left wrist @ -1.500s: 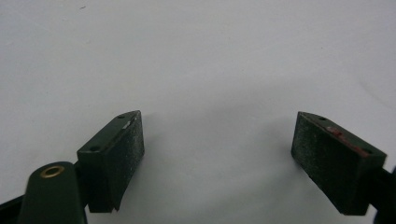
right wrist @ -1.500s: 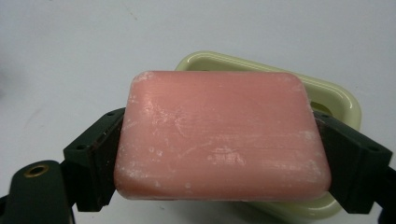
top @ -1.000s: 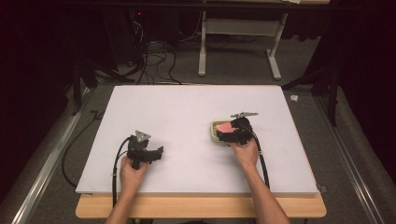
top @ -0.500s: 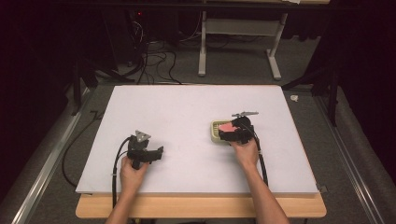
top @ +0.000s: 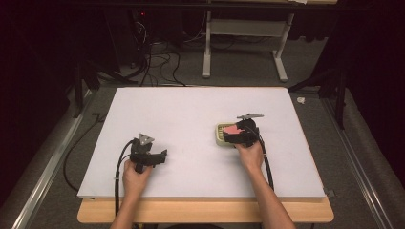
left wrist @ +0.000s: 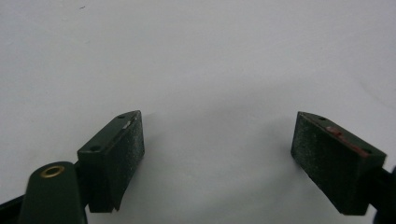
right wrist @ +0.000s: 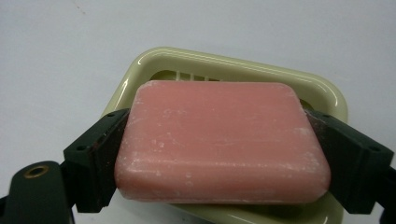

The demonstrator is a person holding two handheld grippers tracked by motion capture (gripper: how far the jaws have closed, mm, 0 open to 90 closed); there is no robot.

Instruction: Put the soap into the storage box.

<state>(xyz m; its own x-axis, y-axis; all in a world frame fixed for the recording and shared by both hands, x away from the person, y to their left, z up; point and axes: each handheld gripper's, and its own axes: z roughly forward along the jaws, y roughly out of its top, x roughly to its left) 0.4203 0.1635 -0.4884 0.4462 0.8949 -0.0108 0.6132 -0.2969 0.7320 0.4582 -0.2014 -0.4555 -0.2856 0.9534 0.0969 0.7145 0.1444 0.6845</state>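
right hand-held gripper (right wrist: 219, 154) edged nearer, clamping pink soap (right wrist: 222, 140) over dish (right wrist: 327, 100); left (left wrist: 219, 154) wide.

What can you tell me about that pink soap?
The pink soap is a rounded, rectangular bar, matte, with whitish scuffs on its surface. It lies flat over a pale green soap dish with slots in its floor. The right gripper has a black jaw pressed on each short end. In the high view it sits right of the table's middle.

text: none legible | checked: pink soap bar (right wrist: 222, 140), its pale dish (right wrist: 327, 93), white board (top: 191, 109) | labels, brands, numbers: nothing to read from here
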